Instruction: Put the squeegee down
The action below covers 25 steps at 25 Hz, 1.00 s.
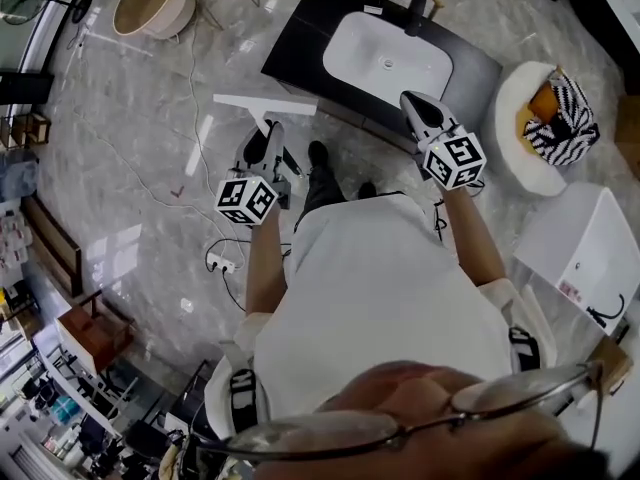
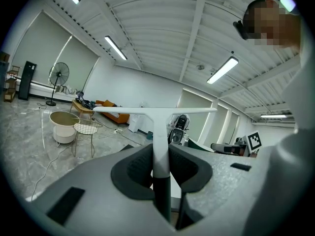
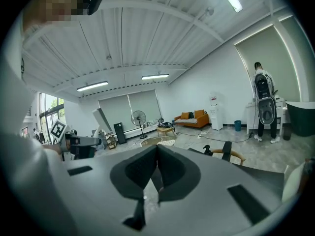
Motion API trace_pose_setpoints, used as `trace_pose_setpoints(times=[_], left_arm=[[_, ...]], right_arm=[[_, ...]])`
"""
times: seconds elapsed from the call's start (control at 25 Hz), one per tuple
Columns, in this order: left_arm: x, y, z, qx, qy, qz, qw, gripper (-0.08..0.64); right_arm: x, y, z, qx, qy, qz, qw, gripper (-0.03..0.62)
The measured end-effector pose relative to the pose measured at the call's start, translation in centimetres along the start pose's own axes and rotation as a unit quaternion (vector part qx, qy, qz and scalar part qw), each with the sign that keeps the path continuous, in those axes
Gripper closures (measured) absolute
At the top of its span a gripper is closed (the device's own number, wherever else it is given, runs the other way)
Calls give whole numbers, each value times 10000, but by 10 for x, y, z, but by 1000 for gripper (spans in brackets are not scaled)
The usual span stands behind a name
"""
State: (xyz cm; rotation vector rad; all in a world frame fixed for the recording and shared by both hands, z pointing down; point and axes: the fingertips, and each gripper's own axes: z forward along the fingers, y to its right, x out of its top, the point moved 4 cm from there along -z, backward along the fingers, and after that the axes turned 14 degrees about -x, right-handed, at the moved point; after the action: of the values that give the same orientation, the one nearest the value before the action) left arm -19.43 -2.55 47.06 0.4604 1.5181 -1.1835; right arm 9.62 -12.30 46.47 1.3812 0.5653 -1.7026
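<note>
In the head view, my left gripper (image 1: 268, 138) is shut on the stem of a white T-shaped squeegee (image 1: 265, 103). Its blade lies crosswise just ahead of the jaws, above the floor and left of a black counter (image 1: 300, 38). The left gripper view shows the squeegee (image 2: 156, 127) upright between the pads of the left gripper (image 2: 160, 156), its blade level at the top and its lower handle dark. My right gripper (image 1: 415, 103) hovers at the counter's near edge beside a white basin (image 1: 390, 58). Seen along its own jaws, the right gripper (image 3: 156, 151) has its tips together and holds nothing.
A white round chair with a striped cushion (image 1: 545, 118) stands right of the counter, with a white cabinet (image 1: 590, 248) nearer. A power strip and cables (image 1: 222, 263) lie on the marble floor. A round tub (image 1: 150, 3) sits far left. A person (image 3: 264, 102) stands at the far right.
</note>
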Motion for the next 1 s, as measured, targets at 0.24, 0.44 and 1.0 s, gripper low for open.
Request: trace_pose_setpoints(times=[0.24,0.44,1.0], left_arm=[[24,-49,27,-258,-137,21,9996,478],[35,-91,47,-467,-349,14,9983,477],[45,-186,117,-1096,-879,-42,9901,477]], right_arm=[[11,-9,39,-275,-68,40,9996,588],[13,-20,68,-542,-166,123,9983,588],[13,-30,127,-1442,-466,53,9884,588]])
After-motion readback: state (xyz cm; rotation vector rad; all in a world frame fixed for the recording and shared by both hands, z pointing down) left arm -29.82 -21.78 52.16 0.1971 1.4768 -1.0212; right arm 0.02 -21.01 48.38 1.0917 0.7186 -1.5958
